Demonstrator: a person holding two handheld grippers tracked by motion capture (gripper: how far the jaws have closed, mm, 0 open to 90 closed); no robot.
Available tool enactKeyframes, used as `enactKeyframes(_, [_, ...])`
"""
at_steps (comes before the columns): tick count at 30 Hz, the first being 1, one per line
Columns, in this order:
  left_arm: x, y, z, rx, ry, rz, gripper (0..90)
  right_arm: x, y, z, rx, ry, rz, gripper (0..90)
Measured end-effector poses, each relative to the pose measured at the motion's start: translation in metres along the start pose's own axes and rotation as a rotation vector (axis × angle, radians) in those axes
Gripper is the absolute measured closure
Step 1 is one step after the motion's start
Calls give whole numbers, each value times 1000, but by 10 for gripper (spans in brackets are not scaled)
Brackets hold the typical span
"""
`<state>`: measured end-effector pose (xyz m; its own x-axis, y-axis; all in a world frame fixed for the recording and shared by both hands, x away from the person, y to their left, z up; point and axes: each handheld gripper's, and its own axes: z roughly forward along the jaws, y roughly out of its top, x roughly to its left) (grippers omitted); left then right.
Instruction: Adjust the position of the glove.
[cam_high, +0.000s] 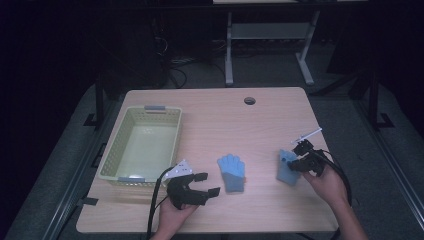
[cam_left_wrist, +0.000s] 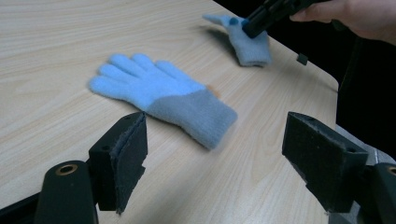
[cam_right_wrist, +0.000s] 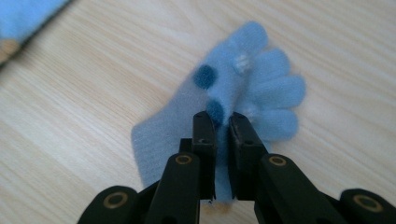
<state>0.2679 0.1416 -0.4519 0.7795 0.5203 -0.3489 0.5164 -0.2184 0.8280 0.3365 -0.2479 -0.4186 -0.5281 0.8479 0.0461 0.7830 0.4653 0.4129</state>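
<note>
Two gloves on tabletop (cam_high: 260, 120): right claw (cam_right_wrist: 222, 122) clamped on dotted glove (cam_right_wrist: 233, 88), lift toward basket (cam_high: 111, 150) next; left claw (cam_left_wrist: 212, 161) open near plain glove (cam_left_wrist: 159, 100).

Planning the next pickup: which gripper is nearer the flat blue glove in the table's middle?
Left. The left gripper sits open just beside the flat blue glove; the right gripper is farther off, pinching the dotted glove.
</note>
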Motion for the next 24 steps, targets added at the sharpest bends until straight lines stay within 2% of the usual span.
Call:
enactKeyframes(14, [1, 0, -1, 6, -2, -4, 220, 8, 17, -23, -48, 29, -39, 826])
enactKeyframes(24, [1, 1, -2, -1, -4, -7, 221, 17, 29, -30, -66, 53, -77, 825])
